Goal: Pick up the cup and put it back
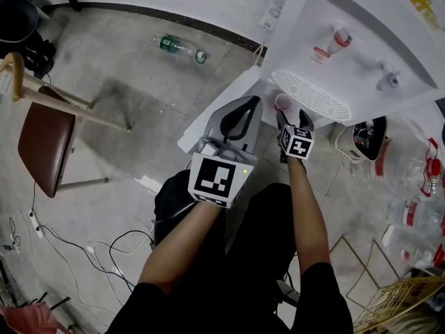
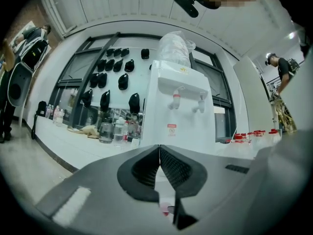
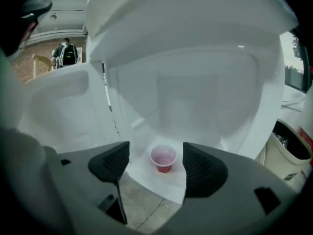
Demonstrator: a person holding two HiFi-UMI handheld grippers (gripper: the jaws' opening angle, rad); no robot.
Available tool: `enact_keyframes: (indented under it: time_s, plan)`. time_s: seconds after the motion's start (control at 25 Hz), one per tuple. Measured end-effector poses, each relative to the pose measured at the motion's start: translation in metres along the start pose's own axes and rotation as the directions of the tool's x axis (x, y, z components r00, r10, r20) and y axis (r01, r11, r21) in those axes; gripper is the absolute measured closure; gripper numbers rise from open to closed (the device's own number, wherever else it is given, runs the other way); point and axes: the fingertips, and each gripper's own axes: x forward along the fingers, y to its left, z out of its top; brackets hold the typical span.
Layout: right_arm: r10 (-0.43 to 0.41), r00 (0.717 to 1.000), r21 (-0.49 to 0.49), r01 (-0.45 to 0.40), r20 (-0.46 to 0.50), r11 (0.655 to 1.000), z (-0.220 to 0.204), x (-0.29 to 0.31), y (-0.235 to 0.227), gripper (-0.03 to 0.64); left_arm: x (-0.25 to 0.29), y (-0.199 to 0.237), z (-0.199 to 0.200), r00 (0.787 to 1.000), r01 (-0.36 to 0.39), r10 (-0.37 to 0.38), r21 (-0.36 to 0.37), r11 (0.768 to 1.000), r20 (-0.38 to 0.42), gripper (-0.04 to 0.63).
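Head view, nearest me: my two forearms reach forward. The left gripper [image 1: 235,120] and the right gripper [image 1: 295,119] sit side by side, aimed at the white water dispenser [image 1: 361,40]. A wire basket [image 1: 407,298] sits low at my right.

Left gripper view: jaws closed tip to tip with nothing between them, and the dispenser stands straight ahead.

Right gripper view: jaws spread wide, pads touching nothing. The red cup [image 3: 163,157] shows in the gap just past the tips, clear of both pads. It stands upright with its mouth up, on the white ledge at the dispenser's base, below the taps. In the head view it sits at the left end of the drip tray grille [image 1: 313,97], just ahead of the right gripper.

Farther out on the concrete floor, a wooden chair [image 1: 43,141] with a brown seat stands well to the left. A plastic bottle [image 1: 179,48] lies on its side beyond it, well apart from the cup.
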Motion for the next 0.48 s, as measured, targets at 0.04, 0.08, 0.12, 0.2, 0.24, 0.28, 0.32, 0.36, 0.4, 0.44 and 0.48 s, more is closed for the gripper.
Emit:
enact_keyframes:
  time_s: [0.04, 0.08, 0.12, 0.2, 0.24, 0.28, 0.32, 0.36, 0.4, 0.44, 0.48]
  plan:
    - [-0.009, 1.0, 0.009, 0.009, -0.007, 1.0, -0.004, 0.007, -0.003, 0.302, 0.002, 0.001, -0.002, 1.0, -0.001, 0.001, -0.005, 1.0, -0.005, 0.588]
    - [-0.017, 1.0, 0.017, 0.017, -0.014, 1.0, -0.008, 0.013, -0.005, 0.298, 0.003, 0.003, -0.003, 1.0, -0.002, 0.002, -0.013, 1.0, -0.006, 0.588]
    - [-0.023, 1.0, 0.023, 0.023, -0.021, 0.999, -0.01, 0.02, -0.007, 0.295, 0.004, 0.004, -0.003, 1.0, -0.004, 0.003, -0.02, 1.0, -0.005, 0.588]
    - [-0.026, 0.999, 0.028, 0.027, -0.038, 0.999, -0.015, 0.032, -0.008, 0.288, 0.005, 0.005, -0.003, 1.0, -0.005, 0.005, -0.031, 1.0, -0.004, 0.588]
    - [-0.028, 0.999, 0.027, 0.029, -0.045, 0.999, -0.017, 0.037, -0.008, 0.285, 0.005, 0.005, -0.004, 1.0, -0.005, 0.004, -0.034, 0.999, -0.005, 0.588]
    - [-0.03, 0.998, 0.025, 0.031, -0.052, 0.999, -0.018, 0.042, -0.009, 0.284, 0.005, 0.005, -0.005, 1.0, -0.002, 0.002, -0.035, 0.999, -0.006, 0.588]
    - [-0.034, 0.998, 0.022, 0.035, -0.06, 0.999, -0.02, 0.047, -0.009, 0.281, 0.005, 0.005, -0.005, 1.0, 0.001, -0.001, -0.035, 0.999, -0.007, 0.588]
    - [-0.04, 0.997, 0.019, 0.041, -0.069, 0.999, -0.022, 0.053, -0.009, 0.278, 0.005, 0.005, -0.005, 1.0, 0.004, -0.004, -0.034, 0.999, -0.007, 0.588]
    - [-0.047, 0.996, 0.014, 0.049, -0.076, 0.999, -0.023, 0.057, -0.01, 0.273, 0.004, 0.005, -0.005, 1.0, 0.007, -0.007, -0.034, 0.999, -0.005, 0.588]
    - [-0.053, 0.995, 0.008, 0.054, -0.081, 0.998, -0.024, 0.062, -0.01, 0.27, 0.004, 0.005, -0.004, 1.0, 0.009, -0.009, -0.035, 0.999, 0.0, 0.588]
    - [-0.056, 0.995, 0.005, 0.057, -0.084, 0.998, -0.025, 0.066, -0.011, 0.267, 0.004, 0.005, -0.002, 1.0, 0.009, -0.009, -0.037, 0.999, 0.008, 0.588]
